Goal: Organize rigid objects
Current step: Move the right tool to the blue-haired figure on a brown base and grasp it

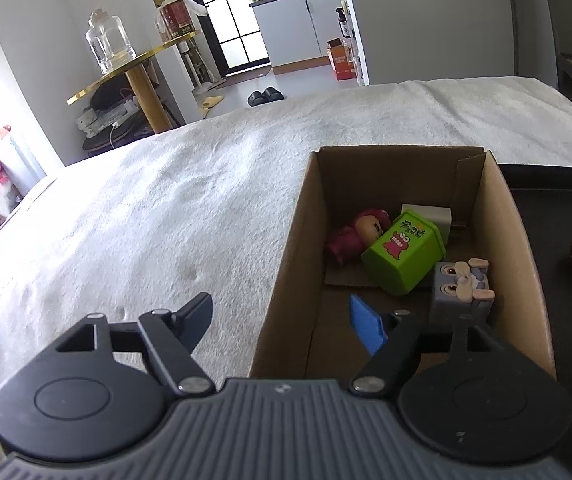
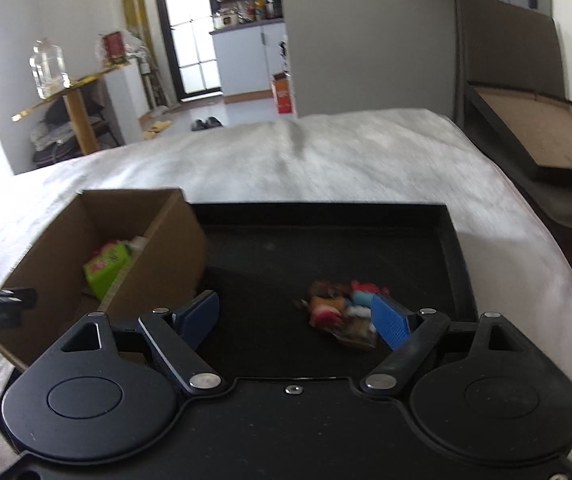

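Right tongs [image 2: 296, 318] before blurred toy [image 2: 340, 316]

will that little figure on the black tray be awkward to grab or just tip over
The figure looks lumpy and uneven, so the pads may slip. It lies flat on the tray, so tipping seems unlikely. Probably rigid and light; blur hides detail.
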`<control>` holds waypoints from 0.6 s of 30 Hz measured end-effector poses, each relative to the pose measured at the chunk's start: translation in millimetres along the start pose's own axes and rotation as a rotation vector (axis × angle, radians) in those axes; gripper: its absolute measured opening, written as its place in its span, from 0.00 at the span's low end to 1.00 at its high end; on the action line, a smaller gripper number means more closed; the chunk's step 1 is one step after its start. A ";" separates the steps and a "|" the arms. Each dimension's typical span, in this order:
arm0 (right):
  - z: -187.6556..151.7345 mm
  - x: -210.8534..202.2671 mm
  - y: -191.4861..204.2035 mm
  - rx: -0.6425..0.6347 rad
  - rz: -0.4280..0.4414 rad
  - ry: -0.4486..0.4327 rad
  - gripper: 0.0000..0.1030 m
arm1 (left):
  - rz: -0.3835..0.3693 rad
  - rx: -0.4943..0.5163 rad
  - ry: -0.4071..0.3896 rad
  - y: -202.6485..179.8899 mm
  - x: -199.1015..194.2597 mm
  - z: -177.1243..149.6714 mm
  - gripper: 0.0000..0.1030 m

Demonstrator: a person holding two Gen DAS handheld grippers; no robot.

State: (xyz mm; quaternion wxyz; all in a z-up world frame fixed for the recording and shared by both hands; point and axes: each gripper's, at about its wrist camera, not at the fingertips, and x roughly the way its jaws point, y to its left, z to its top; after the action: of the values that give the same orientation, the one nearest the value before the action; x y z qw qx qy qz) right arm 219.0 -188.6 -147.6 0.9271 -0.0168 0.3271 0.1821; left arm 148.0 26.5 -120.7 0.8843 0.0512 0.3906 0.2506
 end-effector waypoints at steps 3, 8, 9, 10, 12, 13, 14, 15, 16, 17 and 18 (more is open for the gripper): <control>-4.4 7.4 -8.3 0.019 -0.033 0.023 0.74 | 0.006 0.006 0.002 -2.4 1.3 0.5 0.72; -8.6 23.9 -22.3 0.047 -0.066 0.050 0.54 | 0.016 0.011 0.002 -5.4 1.8 1.5 0.73; -8.5 27.0 -24.4 0.051 -0.071 0.054 0.47 | 0.017 0.014 0.003 -6.2 2.0 1.8 0.73; -8.4 30.9 -27.6 0.061 -0.073 0.059 0.40 | 0.018 0.017 0.004 -6.9 2.0 2.0 0.73; -8.5 36.8 -32.4 0.073 -0.085 0.068 0.34 | 0.021 0.023 0.006 -7.6 2.8 2.2 0.73; -8.3 40.4 -34.6 0.080 -0.094 0.073 0.34 | 0.022 0.025 0.007 -7.8 2.9 2.3 0.73; -8.6 42.7 -36.1 0.084 -0.098 0.076 0.34 | 0.023 0.026 0.007 -7.7 2.4 2.2 0.73; -9.2 45.7 -37.4 0.088 -0.103 0.081 0.34 | 0.025 0.027 0.006 -7.9 2.2 2.2 0.73; -9.9 47.8 -38.3 0.089 -0.104 0.085 0.34 | 0.026 0.029 0.007 -8.2 2.3 2.2 0.73; -10.8 50.5 -39.1 0.090 -0.105 0.088 0.34 | 0.028 0.031 0.008 -8.5 2.4 2.0 0.73; -11.5 53.5 -39.9 0.089 -0.107 0.094 0.34 | 0.029 0.033 0.009 -9.4 3.0 2.6 0.73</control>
State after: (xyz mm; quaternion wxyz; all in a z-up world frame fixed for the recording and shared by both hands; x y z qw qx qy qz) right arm 264.4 -210.1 -192.9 0.9190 -0.0014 0.3765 0.1165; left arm 155.4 20.1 -123.6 0.8779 0.0701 0.3978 0.2571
